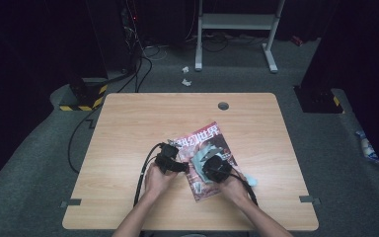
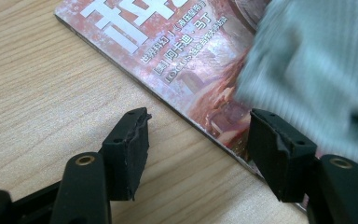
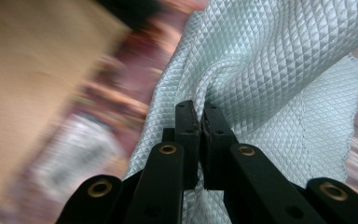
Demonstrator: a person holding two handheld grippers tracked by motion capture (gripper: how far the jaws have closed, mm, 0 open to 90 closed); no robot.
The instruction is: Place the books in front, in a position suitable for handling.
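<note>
A pale blue-green quilted cloth (image 3: pixel 279 70) lies bunched on the cover of a red magazine (image 1: pixel 212 136), which rests at an angle near the middle of the wooden surface (image 1: pixel 128 128). The right gripper (image 3: pixel 201 116) has its jaws pressed together on a fold of the cloth, the fabric puckering around the tips. The left gripper (image 2: pixel 198 140) has its jaws spread wide, one over bare wood, the other over the magazine's near edge, just beside the cloth. In the high view both hands sit close together over the magazine's lower half.
</note>
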